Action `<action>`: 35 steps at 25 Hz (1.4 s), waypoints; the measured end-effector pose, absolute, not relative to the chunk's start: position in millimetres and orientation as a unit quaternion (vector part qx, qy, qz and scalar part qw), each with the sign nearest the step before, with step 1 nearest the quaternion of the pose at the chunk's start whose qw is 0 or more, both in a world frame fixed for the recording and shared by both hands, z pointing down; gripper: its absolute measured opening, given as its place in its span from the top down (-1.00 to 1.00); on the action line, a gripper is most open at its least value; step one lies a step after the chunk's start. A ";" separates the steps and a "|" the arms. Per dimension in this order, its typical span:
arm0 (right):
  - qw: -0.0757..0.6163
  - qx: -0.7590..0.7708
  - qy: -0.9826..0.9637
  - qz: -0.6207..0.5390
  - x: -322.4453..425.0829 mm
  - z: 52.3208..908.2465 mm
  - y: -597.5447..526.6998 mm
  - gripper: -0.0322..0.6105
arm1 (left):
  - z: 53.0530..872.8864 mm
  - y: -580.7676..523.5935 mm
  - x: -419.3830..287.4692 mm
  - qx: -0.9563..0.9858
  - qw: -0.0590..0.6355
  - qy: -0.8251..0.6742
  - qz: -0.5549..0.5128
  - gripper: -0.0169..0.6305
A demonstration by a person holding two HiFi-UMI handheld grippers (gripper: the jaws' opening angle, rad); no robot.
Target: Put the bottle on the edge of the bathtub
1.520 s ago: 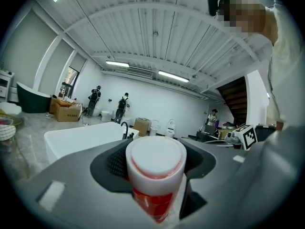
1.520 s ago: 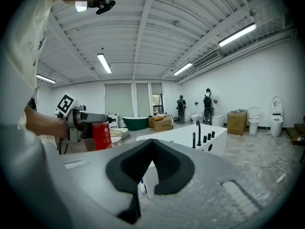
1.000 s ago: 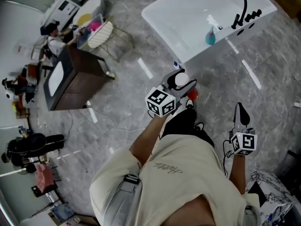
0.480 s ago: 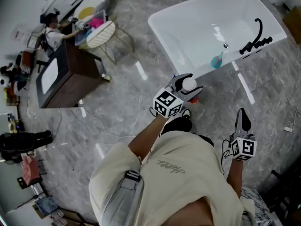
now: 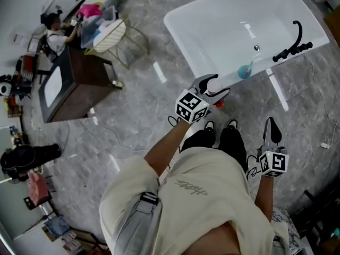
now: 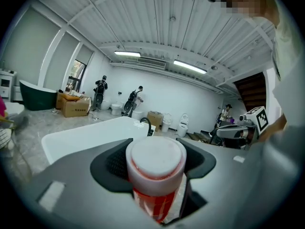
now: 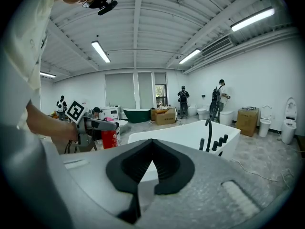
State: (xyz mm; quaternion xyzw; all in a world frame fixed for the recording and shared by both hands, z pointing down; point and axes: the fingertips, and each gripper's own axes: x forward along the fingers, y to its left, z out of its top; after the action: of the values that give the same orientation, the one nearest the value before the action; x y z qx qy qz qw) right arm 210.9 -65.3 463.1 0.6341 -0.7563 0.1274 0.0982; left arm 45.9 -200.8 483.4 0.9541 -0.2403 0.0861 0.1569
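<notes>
Two handheld grippers worked beside a white bathtub [image 5: 183, 42], one carrying a red bottle [image 6: 155, 171].
The left gripper [image 5: 211, 85] clasped the white-capped bottle upright between widely spread jaws, just beside the bathtub's near rim and not on it. The right gripper [image 5: 272, 127] hung empty with its jaws together, well back from the bathtub. Bare grey floor [image 5: 138, 116] lay open along the bathtub's near side.
</notes>
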 end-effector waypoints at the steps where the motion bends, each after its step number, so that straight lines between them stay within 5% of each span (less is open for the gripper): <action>1: 0.101 0.631 -0.758 0.132 211.6 465.6 -67.5 0.89 | 487.5 -204.2 45.6 0.952 0.159 -0.244 0.090 0.02; 35: 0.201 0.515 -0.798 0.241 294.1 591.3 -112.8 0.89 | 662.9 -302.3 56.5 0.879 0.180 -0.419 0.139 0.02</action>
State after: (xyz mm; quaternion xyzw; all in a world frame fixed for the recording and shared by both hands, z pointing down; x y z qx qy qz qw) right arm 294.1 -112.8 591.3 0.5150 -0.7976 0.2414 0.2007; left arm 56.5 -302.3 662.9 0.8791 -0.4188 0.1394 0.1799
